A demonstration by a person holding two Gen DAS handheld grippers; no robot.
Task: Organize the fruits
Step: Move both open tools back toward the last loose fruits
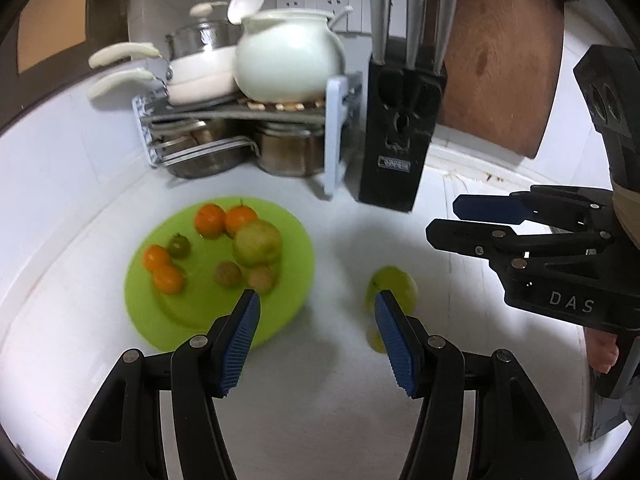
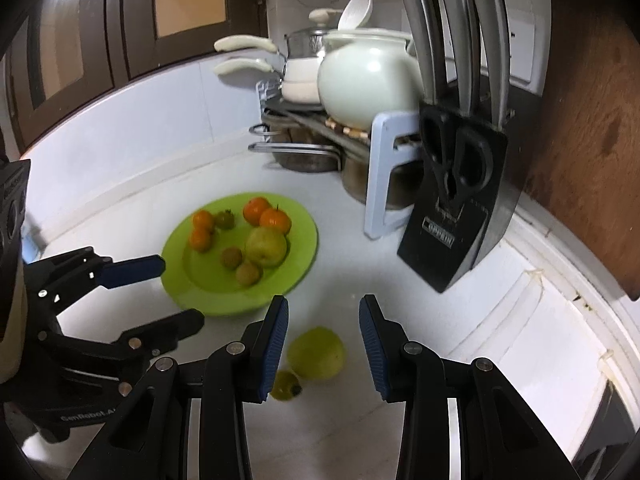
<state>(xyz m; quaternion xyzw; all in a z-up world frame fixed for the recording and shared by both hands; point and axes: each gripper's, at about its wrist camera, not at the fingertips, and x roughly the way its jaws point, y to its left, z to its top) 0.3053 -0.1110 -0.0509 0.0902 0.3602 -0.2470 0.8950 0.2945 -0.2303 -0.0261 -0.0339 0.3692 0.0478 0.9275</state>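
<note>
A lime-green plate (image 1: 288, 304) (image 2: 296, 276) on the white counter holds several oranges (image 1: 209, 220) (image 2: 274, 218), a green pear (image 1: 258, 243) (image 2: 266, 246), two brown round fruits (image 1: 228, 274) (image 2: 232, 257) and a small green tomato (image 1: 179, 245) (image 2: 225, 219). A second green pear (image 1: 398, 286) (image 2: 317, 354) lies on the counter right of the plate, with a small yellow-green fruit (image 1: 375, 339) (image 2: 285, 386) beside it. My left gripper (image 1: 316, 340) (image 2: 176, 292) is open and empty, left of that pear. My right gripper (image 2: 323, 344) (image 1: 444, 216) is open, hovering over it.
A black knife block (image 1: 400, 136) (image 2: 456, 208) stands behind the loose pear. A dish rack (image 1: 240, 136) (image 2: 320, 136) with pots and a white jar (image 1: 288, 60) (image 2: 368, 76) fills the back corner. A wooden cutting board (image 1: 504, 60) leans at the right.
</note>
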